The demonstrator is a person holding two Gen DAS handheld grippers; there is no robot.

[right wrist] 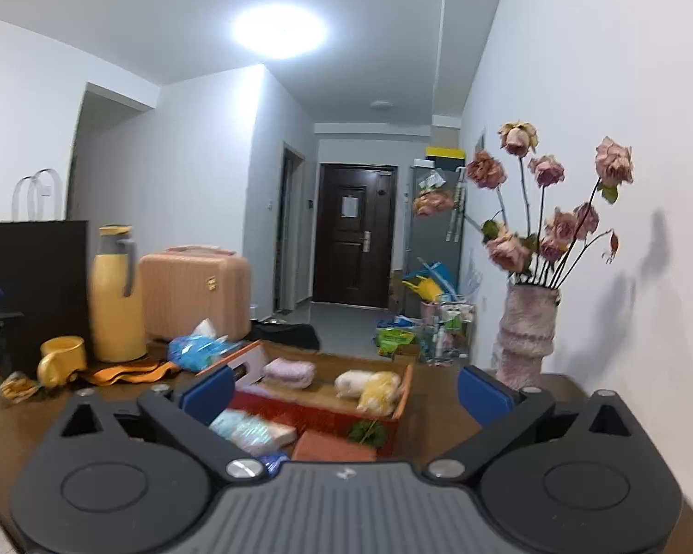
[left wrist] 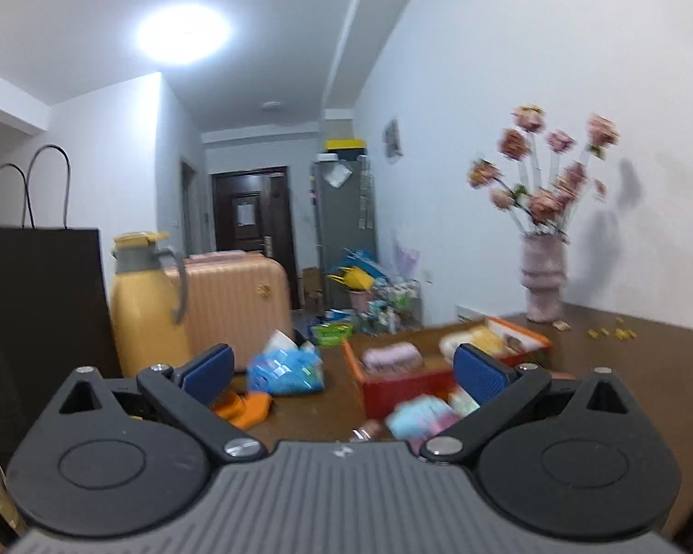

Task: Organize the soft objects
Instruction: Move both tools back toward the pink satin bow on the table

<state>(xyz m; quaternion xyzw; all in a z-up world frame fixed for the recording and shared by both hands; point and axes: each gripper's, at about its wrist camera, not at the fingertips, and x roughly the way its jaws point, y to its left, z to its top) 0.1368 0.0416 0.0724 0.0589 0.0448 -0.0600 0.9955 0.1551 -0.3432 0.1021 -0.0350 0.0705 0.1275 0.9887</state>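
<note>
An orange box [right wrist: 404,390] on the brown table holds a pink folded towel [right wrist: 288,371], a white soft piece [right wrist: 352,382] and a yellow one [right wrist: 379,392]. In the left wrist view the box [left wrist: 406,390] shows the pink towel [left wrist: 391,356] and a pale yellow piece [left wrist: 473,339]. A light blue and pink soft bundle [left wrist: 418,418] lies in front of it, seen also in the right wrist view [right wrist: 249,429]. My left gripper [left wrist: 344,369] is open and empty above the table. My right gripper [right wrist: 344,390] is open and empty.
A blue plastic bag [left wrist: 284,367], orange cloth [left wrist: 247,408], yellow thermos [left wrist: 145,300], black paper bag [left wrist: 37,304] and yellow mug [right wrist: 62,360] stand left. A vase of dried roses [right wrist: 526,323] stands right by the wall. A pink suitcase [right wrist: 194,293] is behind.
</note>
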